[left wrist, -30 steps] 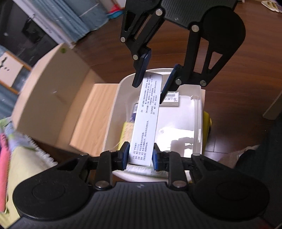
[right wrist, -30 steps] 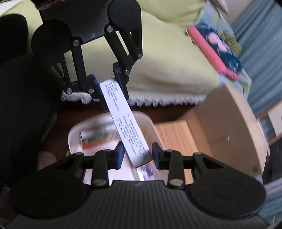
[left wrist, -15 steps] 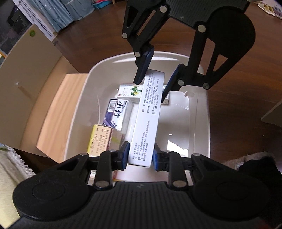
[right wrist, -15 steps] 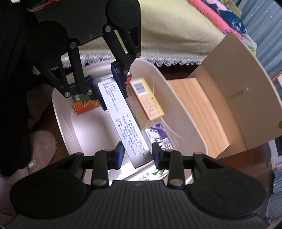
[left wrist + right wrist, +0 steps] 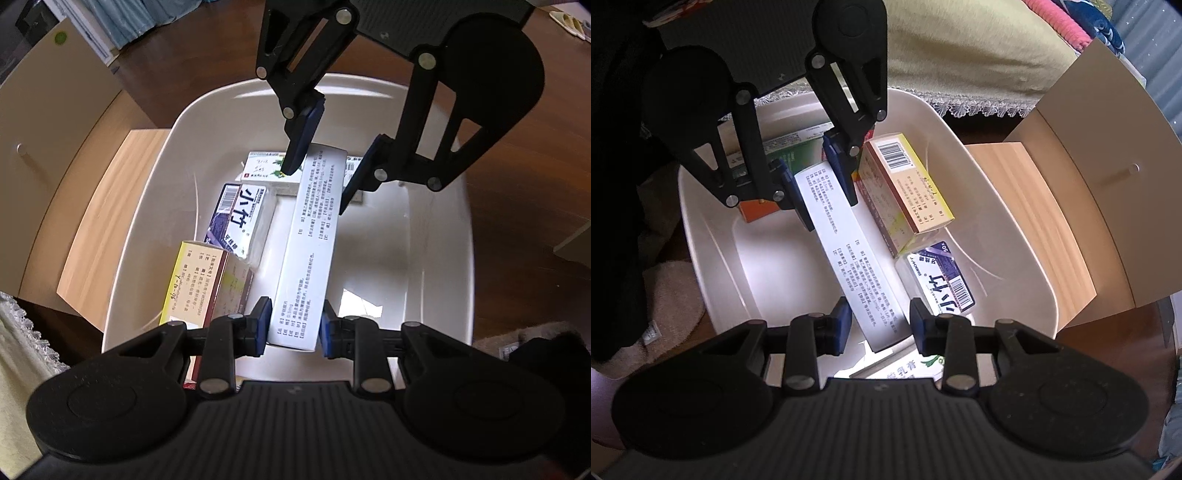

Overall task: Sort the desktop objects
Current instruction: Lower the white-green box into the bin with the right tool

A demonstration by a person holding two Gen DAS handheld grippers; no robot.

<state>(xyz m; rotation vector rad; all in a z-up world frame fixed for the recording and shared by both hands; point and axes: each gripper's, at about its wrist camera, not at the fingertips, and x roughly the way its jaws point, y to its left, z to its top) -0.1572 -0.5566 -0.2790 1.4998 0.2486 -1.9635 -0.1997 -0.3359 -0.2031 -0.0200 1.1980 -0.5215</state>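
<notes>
Two claws grip one long white box (image 5: pixel 310 247) at opposite ends, left claw (image 5: pixel 293 326) and right claw (image 5: pixel 879 325) both clenched on it, inside the white tub (image 5: pixel 155 229). In the tub beside it lie perhaps four other boxes; one is partly hidden.

White long box (image 5: pixel 309 251) (black print), cream tub (image 5: pixel 439 236), yellow-and-maroon carton (image 5: pixel 905 184)

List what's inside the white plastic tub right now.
In the white plastic tub: yellow-edged carton, blue-labelled packet, green-and-white carton, and the long white box held in both hand-held grippers. An orange-green carton is mostly covered.
</notes>
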